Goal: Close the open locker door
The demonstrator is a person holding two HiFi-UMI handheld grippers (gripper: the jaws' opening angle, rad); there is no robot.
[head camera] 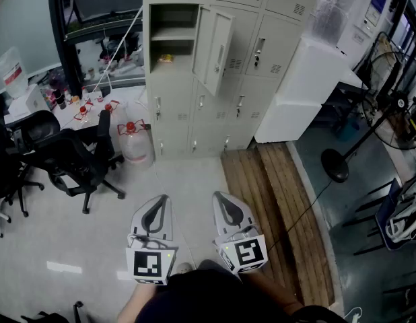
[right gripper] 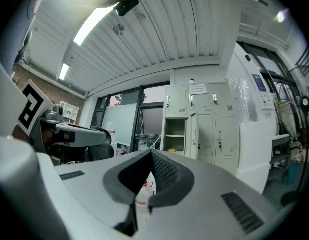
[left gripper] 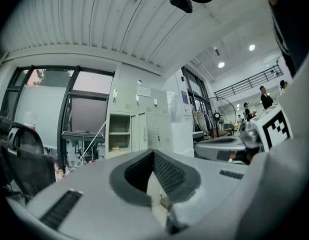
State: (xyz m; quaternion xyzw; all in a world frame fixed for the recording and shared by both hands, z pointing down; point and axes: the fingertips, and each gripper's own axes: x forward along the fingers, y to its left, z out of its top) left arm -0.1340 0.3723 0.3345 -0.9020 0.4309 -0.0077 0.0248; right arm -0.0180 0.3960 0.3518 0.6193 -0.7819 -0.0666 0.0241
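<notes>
Black office chairs [head camera: 73,157] are sitting off to the left, and a clear water jug [head camera: 132,143] with a red cap is standing right at the foot of the locker bank [head camera: 194,123]. Up near the top left of that bank one compartment [head camera: 173,36] is gaping open, with something small and yellow [head camera: 166,58] lying on its lower shelf. The locker door [head camera: 218,49] is hanging out into the room just right of the opening, hinged on its right side as far as I can tell. Further right there's a white cabinet [head camera: 309,79] standing against the lockers.

Down at the bottom, the left gripper [head camera: 161,200] and right gripper [head camera: 220,197] are both pointing at the lockers but well apart from them. Both are pinched closed with nothing between the jaws.

I'm guessing the door is thin painted sheet steel: light, stiff and swinging freely. The paint is probably too slick to be worth pinching, so I'd be pushing with closed tips on the flat face, near the free edge by the latch and away from the hinge. Go easy, since a light door is likely to bounce back.
</notes>
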